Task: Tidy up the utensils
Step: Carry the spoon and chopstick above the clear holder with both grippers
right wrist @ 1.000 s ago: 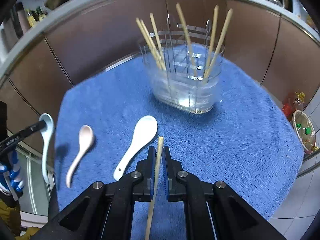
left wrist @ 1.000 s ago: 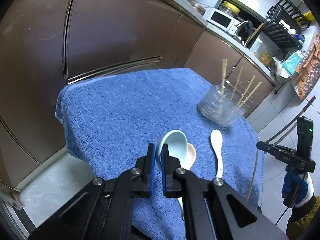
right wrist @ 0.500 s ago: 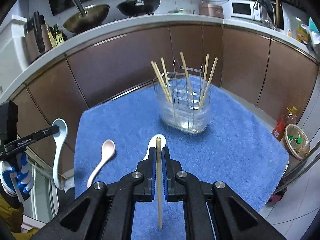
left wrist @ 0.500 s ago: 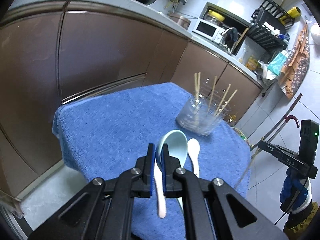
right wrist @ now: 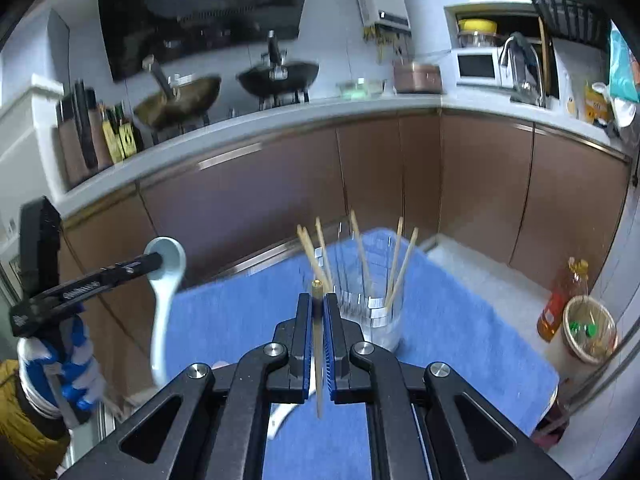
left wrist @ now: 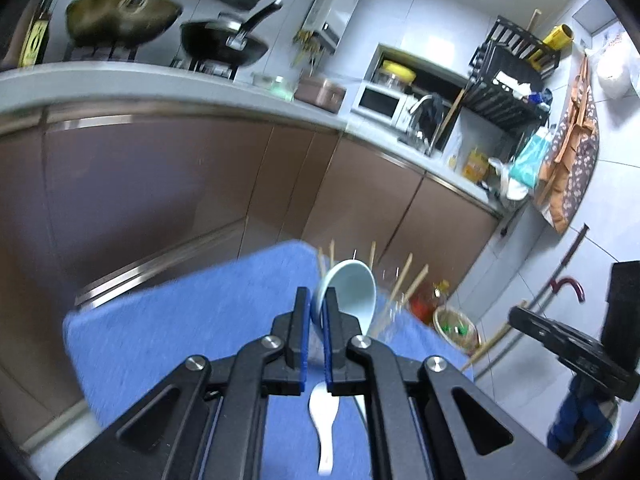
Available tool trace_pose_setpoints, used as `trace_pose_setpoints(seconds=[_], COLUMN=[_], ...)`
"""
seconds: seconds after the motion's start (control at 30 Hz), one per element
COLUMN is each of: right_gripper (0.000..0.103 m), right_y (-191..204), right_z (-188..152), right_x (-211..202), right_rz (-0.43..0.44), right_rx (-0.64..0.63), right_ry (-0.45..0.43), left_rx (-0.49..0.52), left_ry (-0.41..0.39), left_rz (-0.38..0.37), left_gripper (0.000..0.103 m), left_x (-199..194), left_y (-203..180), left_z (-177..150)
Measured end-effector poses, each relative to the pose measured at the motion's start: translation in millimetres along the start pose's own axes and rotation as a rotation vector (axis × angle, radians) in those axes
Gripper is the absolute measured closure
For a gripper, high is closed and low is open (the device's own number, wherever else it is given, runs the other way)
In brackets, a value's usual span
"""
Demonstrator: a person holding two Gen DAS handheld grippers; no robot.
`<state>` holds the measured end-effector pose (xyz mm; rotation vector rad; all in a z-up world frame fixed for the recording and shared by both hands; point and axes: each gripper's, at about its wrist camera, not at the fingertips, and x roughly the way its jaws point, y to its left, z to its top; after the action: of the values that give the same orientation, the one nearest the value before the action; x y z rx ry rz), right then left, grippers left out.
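The left gripper has its jaws closed on the bowl of a pale blue spoon, held in the air above the bench, which is draped in a blue towel. The right gripper has its jaws closed on a single chopstick, held upright. Beyond it a clear holder stands near the far edge of the bench, with several chopsticks leaning out of it. A white spoon lies flat on the towel below the left gripper. Open towel spreads to the left of the holder; brown cabinet doors sit just behind the bench.
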<state>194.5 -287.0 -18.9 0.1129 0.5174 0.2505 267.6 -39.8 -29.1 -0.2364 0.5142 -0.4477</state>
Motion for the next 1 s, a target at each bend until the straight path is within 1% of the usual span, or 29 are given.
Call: trace_pose_setpoints(seconds=[0.1, 0.27, 0.33, 0.43, 0.6, 0.67, 0.83, 0.93, 1.0], right_gripper=[0.097, 0.097, 0.097, 0.097, 0.097, 0.097, 0.097, 0.097, 0.097], right_y=[-6, -17, -22, -30, -42, -46, -56, -63, -66], right_z=[24, 56, 63, 66, 59, 53, 37, 24, 15], right_x=[-4, 2, 11, 28, 58, 68, 93, 108, 117], right_rz=[0.011, 0.019, 0.018, 0.006, -0.018, -0.011, -0.028, -0.028, -0.052], right_rx=[0.008, 0.019, 0.025, 0.03, 0.036, 0.04, 0.04, 0.052, 0.045], right_ry=[-0.063, -0.152, -0.166, -0.171, -0.162, -0.151, -0.126, -0.09, -0.066], left_rx=[0.002, 0.004, 0.013, 0.034, 0.062, 0.072, 0.073, 0.056, 0.06], left_ry=[-0.041, -0.106, -0.131, -0.165, -0.226, -0.247, -0.297, -0.308, -0.315], left_rz=[0.014, 0.067, 0.099, 0.141, 0.235, 0.27, 0.313, 0.316, 0.333], left_gripper=[0.098, 0.098, 0.098, 0.098, 0.098, 0.098, 0.098, 0.098, 0.097], left_x=[22, 67, 88, 115, 152, 163, 184, 191, 196], left_y=[-14, -35, -44, -54, -62, -65, -67, -64, -63], left_z=[22, 50, 57, 58, 44, 36, 19, 2, -8])
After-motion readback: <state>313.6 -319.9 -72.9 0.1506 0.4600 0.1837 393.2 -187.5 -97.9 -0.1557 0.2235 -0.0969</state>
